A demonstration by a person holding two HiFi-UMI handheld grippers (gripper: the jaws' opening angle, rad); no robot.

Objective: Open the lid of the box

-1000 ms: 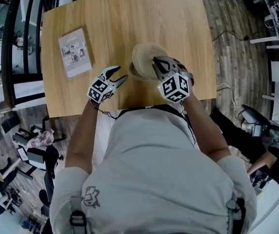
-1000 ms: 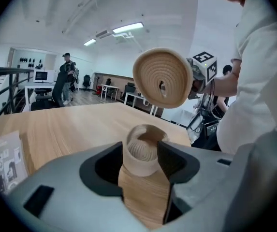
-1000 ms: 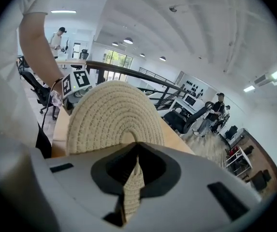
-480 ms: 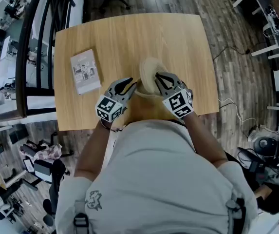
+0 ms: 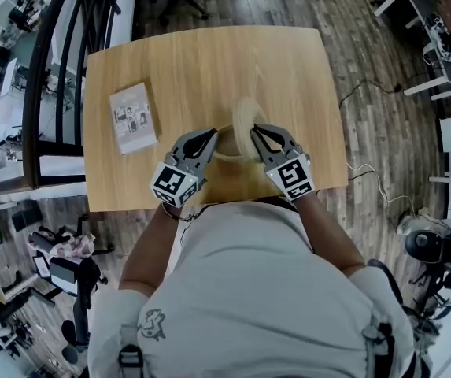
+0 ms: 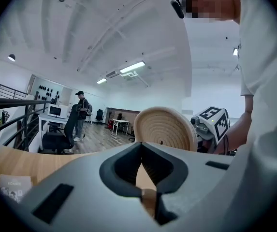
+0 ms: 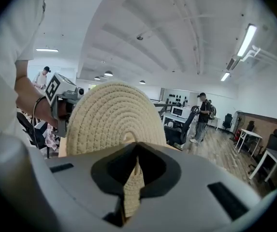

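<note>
Right of a booklet [image 5: 133, 118] on the wooden worktop [image 5: 209, 61], the left gripper [image 5: 213, 137] has its jaws pinched on the rim of the box [image 5: 227, 151], mostly hidden between grippers, while the right gripper [image 5: 257, 132] has its jaws clamped on the edge of the upright woven lid [image 5: 245, 124], plank floor [image 5: 367, 93] all around.

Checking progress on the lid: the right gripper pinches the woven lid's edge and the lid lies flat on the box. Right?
Not quite. The right gripper does pinch the edge of the woven lid, but it stands tilted up off the box; the head view shows it.
</note>
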